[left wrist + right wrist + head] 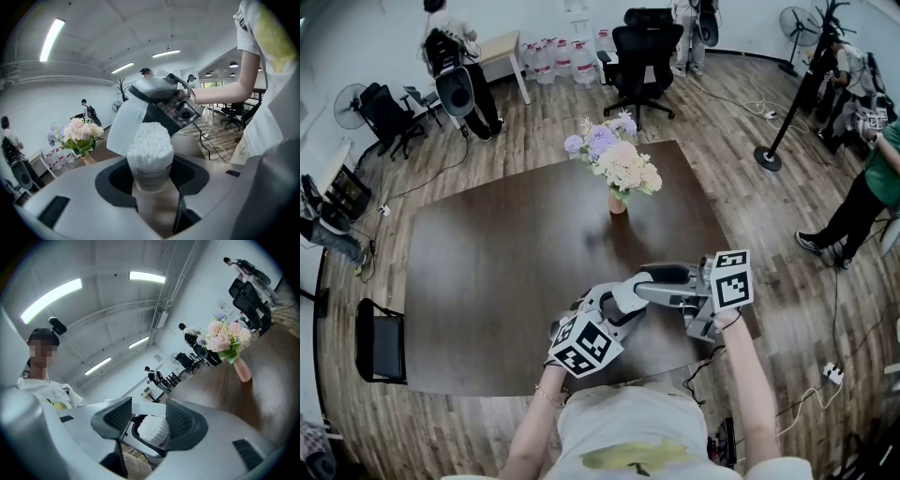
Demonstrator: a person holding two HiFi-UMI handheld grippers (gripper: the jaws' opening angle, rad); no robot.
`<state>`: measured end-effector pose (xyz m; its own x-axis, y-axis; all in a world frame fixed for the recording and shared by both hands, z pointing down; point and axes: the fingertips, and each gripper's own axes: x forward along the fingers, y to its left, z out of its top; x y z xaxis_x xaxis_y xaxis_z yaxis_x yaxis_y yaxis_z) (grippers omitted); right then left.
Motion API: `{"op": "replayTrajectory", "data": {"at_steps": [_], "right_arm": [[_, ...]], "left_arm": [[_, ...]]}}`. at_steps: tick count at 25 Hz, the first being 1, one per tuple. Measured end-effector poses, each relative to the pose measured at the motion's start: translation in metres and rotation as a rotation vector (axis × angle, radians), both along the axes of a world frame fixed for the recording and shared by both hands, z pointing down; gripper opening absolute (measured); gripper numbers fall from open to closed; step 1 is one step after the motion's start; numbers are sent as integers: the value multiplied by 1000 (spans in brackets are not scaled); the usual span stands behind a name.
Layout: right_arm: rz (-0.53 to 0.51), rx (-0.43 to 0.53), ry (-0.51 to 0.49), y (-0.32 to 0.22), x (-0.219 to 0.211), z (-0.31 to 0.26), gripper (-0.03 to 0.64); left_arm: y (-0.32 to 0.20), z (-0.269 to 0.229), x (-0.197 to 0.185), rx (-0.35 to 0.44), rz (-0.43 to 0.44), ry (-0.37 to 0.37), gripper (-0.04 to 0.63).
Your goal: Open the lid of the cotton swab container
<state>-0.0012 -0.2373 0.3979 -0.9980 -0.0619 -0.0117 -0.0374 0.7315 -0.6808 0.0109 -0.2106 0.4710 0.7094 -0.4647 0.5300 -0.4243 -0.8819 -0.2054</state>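
Note:
My left gripper (pixel 151 180) is shut on a clear cotton swab container (pixel 149 166), which stands upright between its dark pads and is packed with white swab heads (pixel 150 138). The container's translucent lid (pixel 127 125) is swung up and back to the left. My right gripper (pixel 150 110) reaches in from above and is shut on that lid. In the right gripper view the lid's edge (pixel 147 408) lies across between the ribbed pads of the right gripper (pixel 149 416), with the swabs (pixel 153 427) just beyond. In the head view both grippers, left (pixel 619 302) and right (pixel 649 279), meet over the table's near edge and hide the container.
A dark wooden table (pixel 487 281) carries a vase of flowers (pixel 617 169) near its far side. Beyond it stand an office chair (pixel 642 56), water bottles (pixel 558 58) and a fan (pixel 352 103). A person in green (pixel 867 192) stands at the right.

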Motion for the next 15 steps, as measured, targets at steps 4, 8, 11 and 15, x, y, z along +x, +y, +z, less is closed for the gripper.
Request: {"op": "replayTrajectory", "data": {"at_steps": [4,8,11,15], "right_arm": [[-3,-16,-5,0,0,0,235],[-7,44,-17,3,1,-1,235],[71,81,-24,-2,7,-5,238],[149,129,-16,-4,19,-8,244]], "left_arm": [[1,-1,0,-2,-5,11,221],[3,-2,0,-32,-12,59,221],[5,-2,-3,-52,-34,84,221],[4,-6,-9,-77,-81,139,221]]}}
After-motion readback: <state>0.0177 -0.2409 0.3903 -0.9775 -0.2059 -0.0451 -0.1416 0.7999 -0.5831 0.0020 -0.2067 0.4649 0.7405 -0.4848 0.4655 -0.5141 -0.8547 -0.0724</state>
